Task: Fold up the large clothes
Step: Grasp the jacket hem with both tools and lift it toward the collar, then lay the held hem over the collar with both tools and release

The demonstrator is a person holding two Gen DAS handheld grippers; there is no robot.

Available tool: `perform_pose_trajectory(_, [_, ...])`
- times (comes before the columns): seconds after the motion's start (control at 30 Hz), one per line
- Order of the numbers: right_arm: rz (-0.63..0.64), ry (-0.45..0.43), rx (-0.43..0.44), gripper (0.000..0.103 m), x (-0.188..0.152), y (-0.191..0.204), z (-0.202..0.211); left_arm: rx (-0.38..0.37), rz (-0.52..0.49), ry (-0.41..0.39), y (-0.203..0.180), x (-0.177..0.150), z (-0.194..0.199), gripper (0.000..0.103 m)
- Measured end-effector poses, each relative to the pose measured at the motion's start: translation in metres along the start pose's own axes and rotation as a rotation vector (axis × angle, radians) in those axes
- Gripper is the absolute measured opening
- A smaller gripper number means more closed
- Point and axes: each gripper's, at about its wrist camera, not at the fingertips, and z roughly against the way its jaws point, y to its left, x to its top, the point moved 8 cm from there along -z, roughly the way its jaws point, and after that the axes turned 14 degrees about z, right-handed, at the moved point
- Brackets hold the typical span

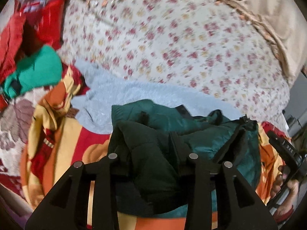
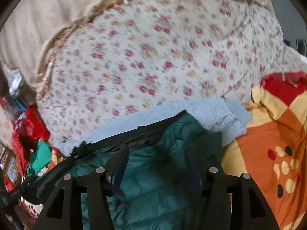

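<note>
Both grippers are buried in our jacket [image 2: 163, 174], bunched on the near side of the bed [image 1: 172, 44]. Our right gripper [image 2: 156, 164] sits apart, straddling it; our left gripper [image 1: 153, 170] is hidden under fabric, so we cannot tell. Slippery quilting could slide free and spill onto the fleece [image 1: 107, 95].

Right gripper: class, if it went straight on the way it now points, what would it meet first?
Most likely the dark green puffer jacket, which fills the space between and ahead of the right gripper's blue fingers. The pale blue fleece lies beyond it. Depth is hard to judge here.
</note>
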Motion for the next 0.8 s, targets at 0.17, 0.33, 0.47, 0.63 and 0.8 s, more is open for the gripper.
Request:
perform_pose_trajectory(0.17, [0.097, -0.030, 0.007, 0.061, -0.009, 0.028, 0.023, -0.112, 0.018, 0.025, -0.015, 0.005, 0.019, 0.057])
perform_pose_trajectory(0.33, [0.198, 0.016, 0.040, 0.061, -0.038, 0.060, 0.012, -0.223, 0.214, 0.099, -0.001, 0.031, 0.004, 0.061])
perform_pose_trajectory(0.47, [0.267, 0.069, 0.069, 0.061, -0.057, 0.083, -0.011, -0.190, 0.217, 0.041, 0.006, 0.034, 0.010, 0.061])
perform_pose_trajectory(0.63, [0.277, 0.123, 0.057, 0.061, -0.068, 0.090, -0.055, -0.118, 0.010, -0.081, -0.016, 0.016, 0.019, 0.063])
perform_pose_trajectory(0.8, [0.269, 0.141, 0.013, 0.063, -0.069, 0.077, -0.093, -0.019, -0.186, -0.042, -0.045, -0.008, -0.032, 0.077])
